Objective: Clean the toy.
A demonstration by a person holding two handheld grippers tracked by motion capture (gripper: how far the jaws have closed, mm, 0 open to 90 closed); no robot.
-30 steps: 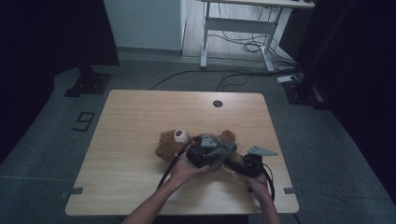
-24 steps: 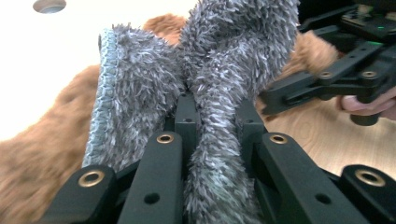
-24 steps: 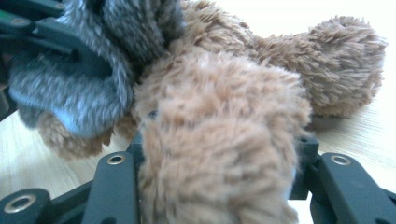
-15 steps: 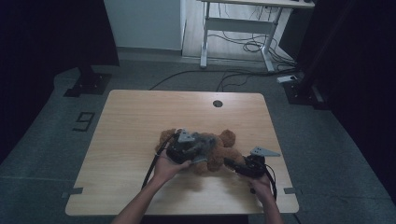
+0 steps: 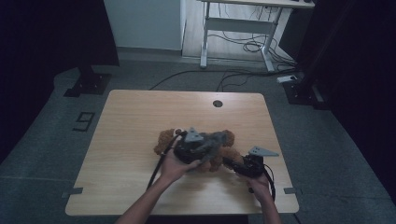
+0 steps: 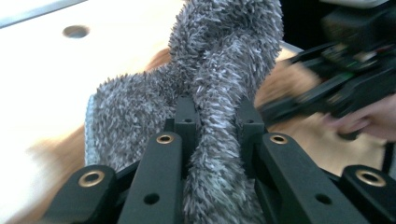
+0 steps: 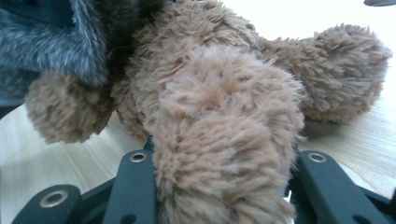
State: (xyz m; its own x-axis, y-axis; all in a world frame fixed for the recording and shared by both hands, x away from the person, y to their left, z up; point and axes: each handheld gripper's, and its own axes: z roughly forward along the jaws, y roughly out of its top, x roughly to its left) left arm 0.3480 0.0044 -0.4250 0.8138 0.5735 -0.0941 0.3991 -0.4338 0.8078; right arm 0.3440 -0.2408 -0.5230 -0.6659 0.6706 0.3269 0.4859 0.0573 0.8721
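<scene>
A brown teddy bear (image 5: 164, 140) lies on the wooden table (image 5: 140, 112), with a grey fluffy cloth (image 5: 214, 142) draped over its body. My left gripper (image 5: 205, 149) is over the bear and shut on a fold of the grey cloth (image 6: 219, 70), which bunches between the jaws of the left gripper (image 6: 215, 112). My right gripper (image 5: 231, 162) comes in from the right, low on the table. The right gripper (image 7: 219, 151) is shut on a plush limb of the bear (image 7: 224, 116). The grey cloth (image 7: 46, 42) lies at the upper left of that view.
A round cable hole (image 5: 217, 103) sits near the table's far edge. Beyond the table stand a desk frame (image 5: 233, 28) and floor cables (image 5: 233, 74). Black cables trail from both grippers toward the near edge.
The left gripper has shifted a little to the left over the bear, keeping hold of the grey cloth. The right gripper has stayed nearly in place on the bear's limb.
</scene>
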